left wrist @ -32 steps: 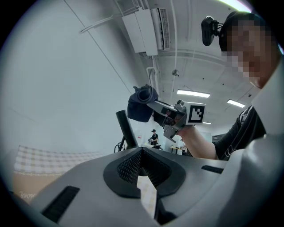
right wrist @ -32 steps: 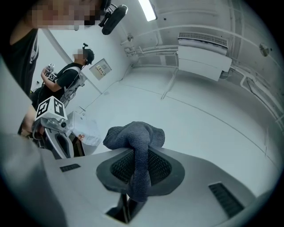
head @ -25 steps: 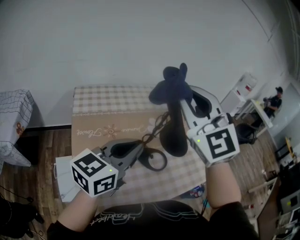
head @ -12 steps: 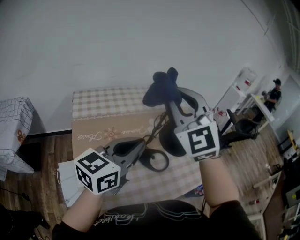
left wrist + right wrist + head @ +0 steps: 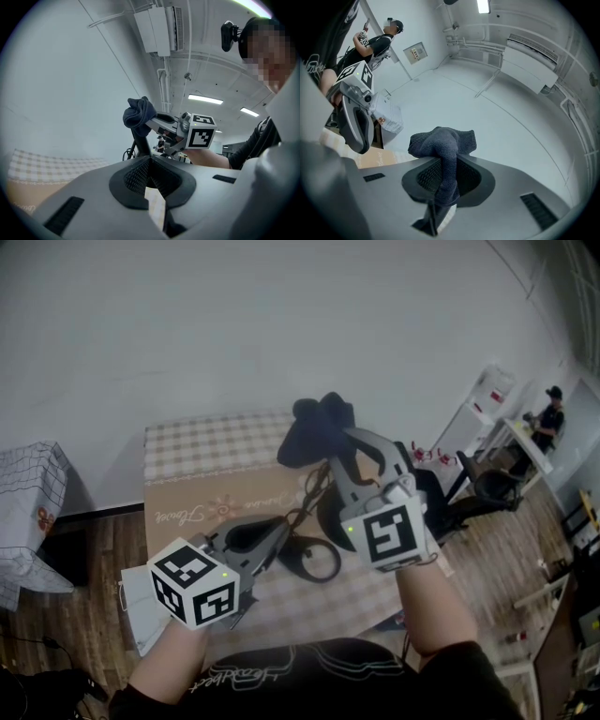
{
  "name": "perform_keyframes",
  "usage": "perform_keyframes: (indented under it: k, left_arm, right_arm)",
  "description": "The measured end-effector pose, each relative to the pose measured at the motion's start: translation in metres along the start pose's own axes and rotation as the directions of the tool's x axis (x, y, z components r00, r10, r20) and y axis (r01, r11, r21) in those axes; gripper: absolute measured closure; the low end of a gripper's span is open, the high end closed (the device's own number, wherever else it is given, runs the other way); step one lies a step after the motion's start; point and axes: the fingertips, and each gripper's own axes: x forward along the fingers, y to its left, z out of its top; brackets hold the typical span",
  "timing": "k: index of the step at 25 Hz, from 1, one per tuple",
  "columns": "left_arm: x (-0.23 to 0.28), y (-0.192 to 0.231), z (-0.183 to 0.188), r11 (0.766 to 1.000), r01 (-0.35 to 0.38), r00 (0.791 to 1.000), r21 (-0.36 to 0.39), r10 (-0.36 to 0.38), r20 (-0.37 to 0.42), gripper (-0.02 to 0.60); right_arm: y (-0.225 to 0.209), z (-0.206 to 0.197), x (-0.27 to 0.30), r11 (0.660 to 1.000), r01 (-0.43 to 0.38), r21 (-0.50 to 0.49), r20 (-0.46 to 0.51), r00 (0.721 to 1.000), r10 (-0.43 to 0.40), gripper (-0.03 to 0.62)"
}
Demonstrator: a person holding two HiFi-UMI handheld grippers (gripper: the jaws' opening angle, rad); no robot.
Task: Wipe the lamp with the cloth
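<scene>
Head view, counter (image 5: 202, 451): checked cover with a tan strip across it, set against a pale wall (image 5: 281, 324). Wood floor (image 5: 89, 540) on both sides.
Lamp (image 5: 330, 519): black, upright on the counter's right half, with a wide foot and a stem narrowing upward. In head view most of the stem sits behind the right gripper. Left gripper view shows it rising beyond the left fingers.
Left gripper (image 5: 278, 533): low over the near part of the counter, left of the lamp, aimed toward its foot. In its own view the fingers are pressed together at the tips, and only a pale sliver shows in the slit behind them.
Right gripper (image 5: 335, 448): held high above the lamp, pointing away from the person. Fingers pinching the cloth. One fold runs down between the pads and the bulk is bunched past the tips.
White item (image 5: 136, 601): by the counter's near left corner, partly behind the left gripper's cube. Kind not resolvable.
Cloth (image 5: 314, 430): dark blue, wadded, at the lamp's top. In left gripper view it lies against the upper end of the stem. Actual contact not resolvable.
Black ring (image 5: 328, 566): flat on the counter, just beside the lamp's foot and just ahead of the left fingertips. Cannot tell whether it is part of the lamp.
Cable (image 5: 305, 495): black, looped on the counter left of the stem.
</scene>
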Motion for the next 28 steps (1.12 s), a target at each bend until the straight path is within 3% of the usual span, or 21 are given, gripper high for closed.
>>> perform_keyframes:
  k: [28]
  left_arm:
    - [0.019, 0.0, -0.035, 0.997, -0.005, 0.999, -0.071, 0.001, -0.053, 0.583]
  right_arm:
    - [0.059, -0.077, -0.028, 0.976, -0.087, 0.197, -0.167, 0.979, 0.121, 0.537]
